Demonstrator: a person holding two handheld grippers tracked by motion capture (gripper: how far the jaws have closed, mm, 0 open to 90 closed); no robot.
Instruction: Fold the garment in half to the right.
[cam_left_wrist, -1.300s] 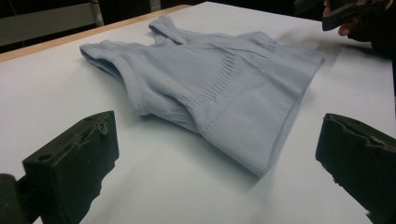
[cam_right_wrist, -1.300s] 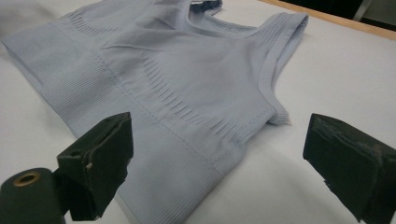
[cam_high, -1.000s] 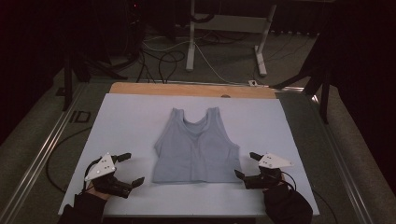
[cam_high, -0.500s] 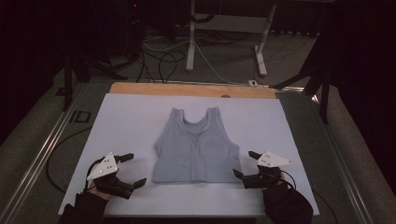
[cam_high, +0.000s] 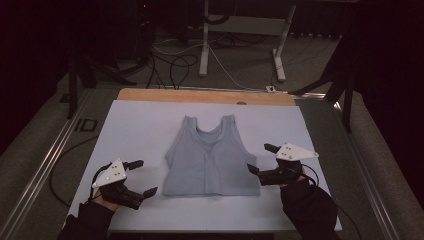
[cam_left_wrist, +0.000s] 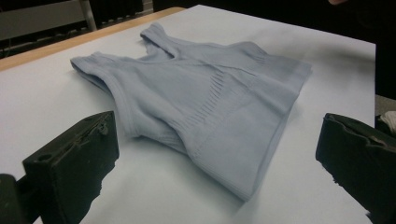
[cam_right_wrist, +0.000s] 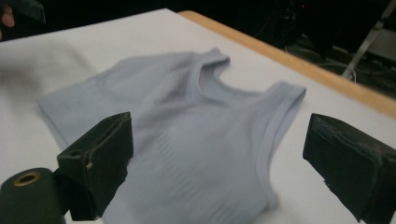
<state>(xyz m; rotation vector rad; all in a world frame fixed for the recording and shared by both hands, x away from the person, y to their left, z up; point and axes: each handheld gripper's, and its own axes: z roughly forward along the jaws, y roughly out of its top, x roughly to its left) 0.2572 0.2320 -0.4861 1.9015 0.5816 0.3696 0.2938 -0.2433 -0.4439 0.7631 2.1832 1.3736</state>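
A pale blue-grey tank top (cam_high: 210, 157) lies flat on the white table (cam_high: 135, 130), straps toward the far edge. My left gripper (cam_high: 142, 177) stands open just left of the top's lower hem corner, with nothing between its jaws. My right gripper (cam_high: 260, 159) stands open at the top's right side, close to the hem. In the left gripper view the tank top (cam_left_wrist: 205, 107) spreads out ahead of the wide-apart jaws. In the right gripper view the tank top (cam_right_wrist: 187, 135) lies between and beyond the jaws.
A wooden strip (cam_high: 205, 96) runs along the table's far edge. Beyond it stand a metal frame (cam_high: 205, 40) and cables (cam_high: 170, 65) on the dark floor. A metal rail (cam_high: 45, 165) borders the table's left side.
My left gripper has moved slightly toward the top's lower left corner. My right gripper has hardly moved. Both stay open.
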